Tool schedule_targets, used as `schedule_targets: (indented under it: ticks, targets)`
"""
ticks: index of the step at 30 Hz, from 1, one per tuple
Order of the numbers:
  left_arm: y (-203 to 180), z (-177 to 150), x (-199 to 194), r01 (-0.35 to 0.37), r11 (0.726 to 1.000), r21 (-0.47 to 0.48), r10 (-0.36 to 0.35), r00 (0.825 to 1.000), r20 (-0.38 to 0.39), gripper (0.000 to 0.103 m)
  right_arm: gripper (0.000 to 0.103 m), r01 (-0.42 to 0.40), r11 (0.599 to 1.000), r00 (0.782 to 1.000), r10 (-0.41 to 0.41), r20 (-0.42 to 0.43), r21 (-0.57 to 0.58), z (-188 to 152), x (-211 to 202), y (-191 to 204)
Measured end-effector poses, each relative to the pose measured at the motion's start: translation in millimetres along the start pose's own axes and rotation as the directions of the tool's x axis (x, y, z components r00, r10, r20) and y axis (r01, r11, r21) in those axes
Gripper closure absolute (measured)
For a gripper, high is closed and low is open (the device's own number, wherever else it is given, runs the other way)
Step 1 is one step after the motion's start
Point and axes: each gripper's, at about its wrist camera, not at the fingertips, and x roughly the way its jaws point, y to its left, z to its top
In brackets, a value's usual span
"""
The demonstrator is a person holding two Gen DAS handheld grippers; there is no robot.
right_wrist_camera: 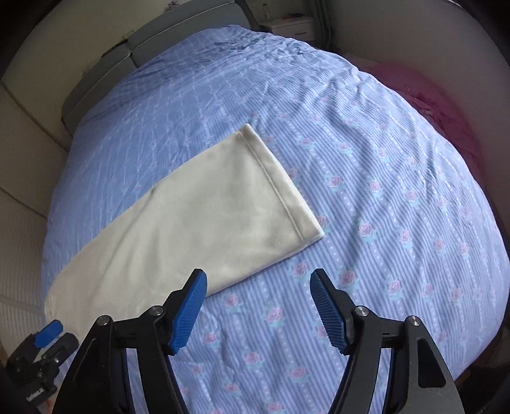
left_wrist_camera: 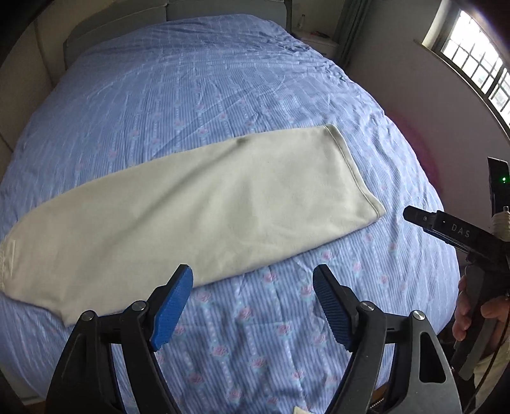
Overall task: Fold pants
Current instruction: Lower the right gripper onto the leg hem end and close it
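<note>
With the pants (left_wrist_camera: pixel 191 203) lying flat as one long cream strip across the bed (left_wrist_camera: pixel 223 79), hem to the right, both the left tongs (left_wrist_camera: pixel 253 305) and right tongs (right_wrist_camera: pixel 258 307) hover near its edge, parted and empty, seemingly for the next fold.

A wide bed (left_wrist_camera: pixel 197 95) fills most of the room, spread with a blue striped cover (right_wrist_camera: pixel 382 197) printed with small pink roses. At twelve o'clock stands its grey padded headboard (right_wrist_camera: pixel 105 76), pale walls behind it. Toward one o'clock a small white nightstand (right_wrist_camera: pixel 287 27) sits in the corner beside a grey curtain (left_wrist_camera: pixel 350 28). At two o'clock a barred window (left_wrist_camera: pixel 478 60) lets in bright daylight. Pink fabric (right_wrist_camera: pixel 446 105) shows along the bed's far right edge.
</note>
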Motion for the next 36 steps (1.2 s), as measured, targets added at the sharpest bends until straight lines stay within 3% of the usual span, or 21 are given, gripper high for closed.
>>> schedule_targets:
  ticks: [5, 10, 15, 18, 21, 24, 26, 27, 30, 32, 34, 36]
  targets:
    - [-23.4, 18.7, 31.6, -0.052, 0.998, 0.030, 0.053, 0.998, -0.027, 0.023, 0.034, -0.042, 0.991, 0.999, 0.045, -0.025, 0.127, 14.6, 43.6, -40.7]
    - [-43.8, 21.9, 58.9, -0.043, 0.999, 0.031, 0.046, 0.995, -0.091, 0.023, 0.034, -0.064, 0.977, 0.996, 0.074, -0.043, 0.203, 22.9, 84.1, -65.8]
    - [-67.8, 20.1, 69.7, -0.035, 0.995, 0.091, 0.046, 0.992, -0.117, 0.023, 0.034, -0.098, 0.957, 0.988, 0.127, -0.090, 0.274, 26.7, 119.4, -82.3]
    - [-76.9, 18.4, 71.4, -0.028, 0.992, 0.121, 0.043, 0.991, -0.129, 0.023, 0.041, -0.058, 0.953, 0.991, 0.092, -0.101, 0.297, 26.3, 124.6, -86.6]
    - [-81.0, 18.7, 73.3, -0.015, 0.992, 0.124, 0.032, 0.990, -0.141, 0.023, 0.043, -0.088, 0.958, 0.992, 0.108, -0.059, 0.274, 30.4, 115.1, -81.2]
    - [-83.7, 19.7, 76.0, -0.010, 0.993, 0.121, 0.029, 0.988, -0.149, 0.023, 0.056, -0.086, 0.966, 0.987, 0.115, -0.110, 0.245, 38.7, 128.9, -75.4]
    - [-85.2, 20.5, 76.7, -0.004, 0.993, 0.116, 0.022, 0.988, -0.154, 0.023, 0.074, -0.046, 0.971, 0.987, 0.079, -0.138, 0.233, 45.2, 137.5, -74.0]
    - [-85.9, 20.8, 76.5, -0.001, 0.993, 0.115, 0.018, 0.988, -0.155, 0.023, 0.088, -0.022, 0.975, 0.989, 0.053, -0.139, 0.219, 47.1, 136.7, -73.7]
    - [-87.6, 20.4, 75.1, 0.010, 0.992, 0.122, 0.009, 0.988, -0.151, 0.023, 0.096, -0.004, 0.979, 0.995, 0.023, -0.092, 0.203, 54.1, 122.7, -75.3]
    - [-87.3, 19.9, 75.8, 0.010, 0.993, 0.121, 0.009, 0.988, -0.155, 0.023, 0.102, 0.049, 0.986, 0.995, -0.033, -0.098, 0.160, 56.7, 122.0, -73.7]
    - [-85.9, 19.1, 77.1, 0.012, 0.994, 0.112, 0.006, 0.987, -0.162, 0.023, 0.102, 0.156, 0.977, 0.983, -0.140, -0.118, 0.143, 56.9, 126.5, -80.1]
    - [-84.4, 18.3, 77.3, 0.014, 0.995, 0.103, 0.003, 0.986, -0.165, 0.023, 0.102, 0.117, 0.974, 0.989, -0.096, -0.114, 0.193, 59.6, 125.5, -93.3]
